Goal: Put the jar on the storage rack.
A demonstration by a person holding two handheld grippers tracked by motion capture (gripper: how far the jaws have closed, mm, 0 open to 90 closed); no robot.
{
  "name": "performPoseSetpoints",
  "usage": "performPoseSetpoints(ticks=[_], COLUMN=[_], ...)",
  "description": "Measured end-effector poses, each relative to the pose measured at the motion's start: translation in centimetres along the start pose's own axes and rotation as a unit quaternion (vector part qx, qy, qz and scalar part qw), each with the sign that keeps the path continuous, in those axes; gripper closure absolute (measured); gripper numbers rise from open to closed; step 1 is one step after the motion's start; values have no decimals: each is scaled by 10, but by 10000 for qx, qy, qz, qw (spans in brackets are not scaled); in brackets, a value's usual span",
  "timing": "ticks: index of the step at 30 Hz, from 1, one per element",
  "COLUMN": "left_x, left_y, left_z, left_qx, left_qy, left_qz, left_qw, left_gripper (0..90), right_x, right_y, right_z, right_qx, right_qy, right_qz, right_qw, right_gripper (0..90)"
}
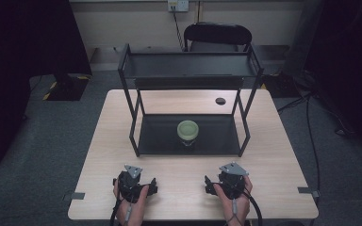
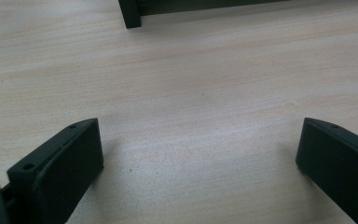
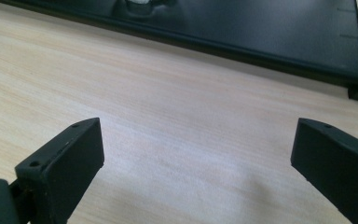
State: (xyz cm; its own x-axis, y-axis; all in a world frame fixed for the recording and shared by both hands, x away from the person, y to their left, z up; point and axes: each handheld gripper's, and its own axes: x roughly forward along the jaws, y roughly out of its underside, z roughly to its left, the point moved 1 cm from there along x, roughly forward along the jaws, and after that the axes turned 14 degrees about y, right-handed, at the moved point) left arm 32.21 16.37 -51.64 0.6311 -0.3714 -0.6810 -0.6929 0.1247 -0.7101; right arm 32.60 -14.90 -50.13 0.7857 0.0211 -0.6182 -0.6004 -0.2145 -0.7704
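Two grippers rested on the near table [image 1: 99, 141] edge, left gripper [image 1: 134, 181] and right gripper [image 1: 228, 181], each with jaws spread wide over bare wood. Beyond them, the jar [image 1: 187, 133] stood upright on the black rack's [image 1: 143, 141] lower shelf, its green lid facing up; its body was hard to make out.

The left gripper [image 1: 133, 181] and right gripper [image 1: 227, 181] rest on the table [image 1: 99, 188], well apart, each in a hand. Ahead of them and between their lines stands a black rack [image 1: 188, 75]. A green-lidded jar [image 1: 187, 132] sits on its lower shelf, far from both grippers. A chair [image 1: 218, 35] stands beyond.
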Motion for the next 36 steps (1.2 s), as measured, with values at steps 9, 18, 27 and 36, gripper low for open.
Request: performPoseSetpoints(ticks=[9, 18, 27, 36], left_x=[0, 0, 0, 0], left_y=[0, 0, 0, 0], left_z=[0, 0, 0, 0], left_qx=[1, 0, 2, 1], left_qy=[0, 0, 0, -1], left_qz=[0, 0, 0, -1], left_qw=[10000, 10000, 10000, 10000], left_gripper=[0, 0, 0, 0], right_x=[4, 10, 11, 12], right_y=[7, 11, 11, 10], right_z=[0, 2, 5, 5], right_qx=[45, 36, -72, -79], right_qy=[25, -13, 69, 60], right_qz=[145, 326, 421, 434], right_qw=[9999, 9995, 9991, 9990], right_gripper=[19, 21, 4, 0])
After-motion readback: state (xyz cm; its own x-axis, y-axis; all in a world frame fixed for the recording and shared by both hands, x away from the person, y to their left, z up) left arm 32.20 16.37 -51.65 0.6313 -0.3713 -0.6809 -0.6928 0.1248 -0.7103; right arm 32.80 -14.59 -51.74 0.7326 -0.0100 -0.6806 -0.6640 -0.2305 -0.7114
